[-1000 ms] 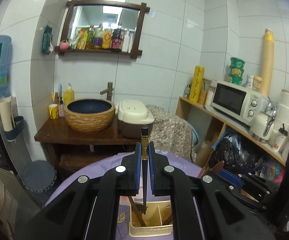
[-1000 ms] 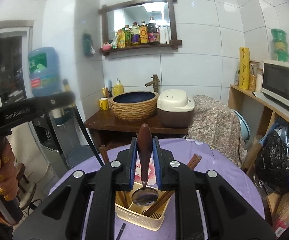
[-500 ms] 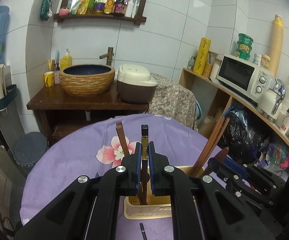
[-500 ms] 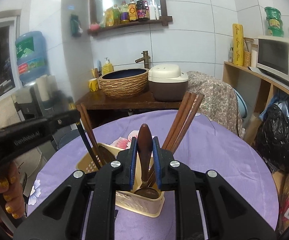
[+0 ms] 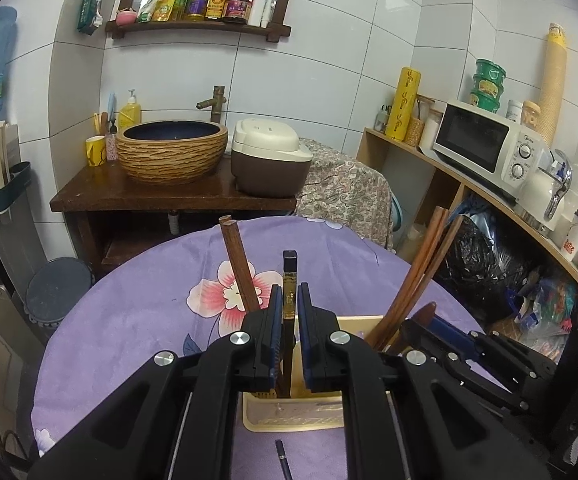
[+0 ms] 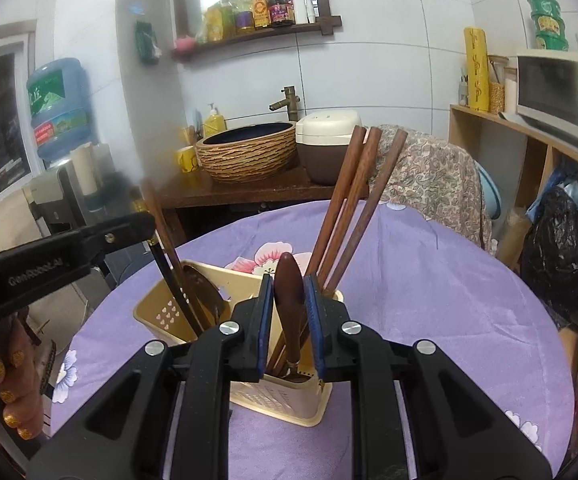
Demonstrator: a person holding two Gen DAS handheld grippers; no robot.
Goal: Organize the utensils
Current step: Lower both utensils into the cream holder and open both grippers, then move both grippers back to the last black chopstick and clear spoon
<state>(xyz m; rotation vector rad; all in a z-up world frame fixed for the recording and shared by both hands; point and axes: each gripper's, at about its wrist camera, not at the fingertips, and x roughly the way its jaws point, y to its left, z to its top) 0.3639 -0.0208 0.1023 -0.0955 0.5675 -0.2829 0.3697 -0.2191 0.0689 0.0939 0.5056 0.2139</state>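
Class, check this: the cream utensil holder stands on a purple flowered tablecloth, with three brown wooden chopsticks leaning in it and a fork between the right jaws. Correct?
One slip: it is a brown-handled spoon, not a fork, as the right wrist view shows. The utensil holder, tablecloth and chopsticks are as stated.

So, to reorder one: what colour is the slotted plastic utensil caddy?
Cream-yellow slotted plastic utensil caddy, clearest in the right wrist view.

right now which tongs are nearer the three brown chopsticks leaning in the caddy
Right. The right tongs sit directly in front of the brown chopsticks, opening around a wooden spoon. The left tongs are at the caddy's other end, opening around a black chopstick.
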